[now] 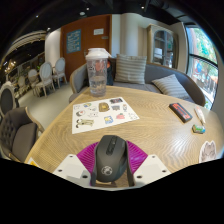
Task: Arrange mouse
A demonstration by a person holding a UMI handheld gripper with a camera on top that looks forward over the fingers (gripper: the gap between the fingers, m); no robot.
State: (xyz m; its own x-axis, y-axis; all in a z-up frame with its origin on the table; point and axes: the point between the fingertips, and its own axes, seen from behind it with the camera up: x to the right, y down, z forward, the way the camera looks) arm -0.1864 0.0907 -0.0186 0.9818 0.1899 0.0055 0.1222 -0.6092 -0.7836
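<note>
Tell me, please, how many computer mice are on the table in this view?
1. The black mouse lies between the fingers of the hand-held gripper, on the wooden table, nearer than the sticker sheet. No other shows; the tumbler could hide something.

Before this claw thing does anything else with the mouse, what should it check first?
1. Mouse between the fingers: ok, centred between the pink pads.
2. Gripper firmly pressing the mouse: cannot tell.
3. Mouse resting on the table: cannot tell.
4. Path ahead clear: ok; the sticker sheet lies flat, well beyond.
5. Tumbler out of the way: ok, at the far edge.
6. Dark object clear: ok, off to the side.
</note>
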